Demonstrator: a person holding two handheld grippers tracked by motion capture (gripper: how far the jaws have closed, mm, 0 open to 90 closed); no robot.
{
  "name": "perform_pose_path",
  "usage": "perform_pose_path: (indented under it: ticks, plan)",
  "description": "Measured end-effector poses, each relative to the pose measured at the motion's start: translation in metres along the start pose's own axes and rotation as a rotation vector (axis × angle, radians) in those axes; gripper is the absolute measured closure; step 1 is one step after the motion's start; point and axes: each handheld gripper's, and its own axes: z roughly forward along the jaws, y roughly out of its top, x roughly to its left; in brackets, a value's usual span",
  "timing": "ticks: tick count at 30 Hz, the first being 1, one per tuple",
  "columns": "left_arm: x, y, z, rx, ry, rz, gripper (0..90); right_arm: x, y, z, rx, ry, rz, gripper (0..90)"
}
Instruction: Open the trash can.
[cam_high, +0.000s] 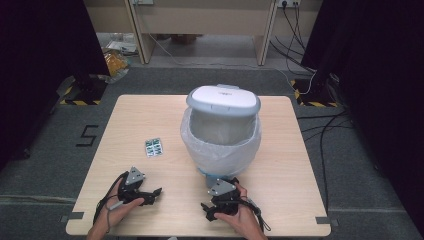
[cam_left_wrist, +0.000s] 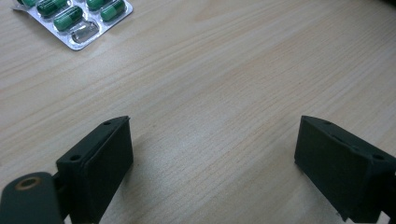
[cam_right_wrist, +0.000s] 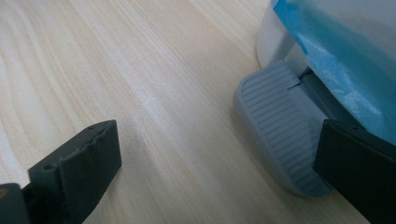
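The pill pack (cam_high: 154, 147) lies flat on the worktop (cam_high: 150, 115), up ahead of the left gripper (cam_high: 150, 192). The right gripper (cam_high: 212, 206) sits by the bin's pedal (cam_right_wrist: 280, 130). Both jaws are wide open and empty.

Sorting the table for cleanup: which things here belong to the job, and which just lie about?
In the job: pedal bin, its foot pedal, blister pack of green capsules.
Lying about: yellow bag and cables on the floor.
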Motion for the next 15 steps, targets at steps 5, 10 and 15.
perform_pose_path:
  ticks: [5,10,15]
  plan:
    - [-0.0002,0.0001,0.0002,0.000,0.001,0.000,10.3,-0.0013,0.0004,0.0012,0.003,0.006,0.016,1.2]
    - [-0.0003,0.0000,0.0004,-0.002,0.002,0.000,10.1,-0.0030,0.0005,0.0025,0.003,0.014,0.025,1.2]
    - [-0.0003,0.0001,0.0004,-0.002,0.001,0.000,10.1,-0.0036,0.0008,0.0025,0.006,0.016,0.023,1.2]
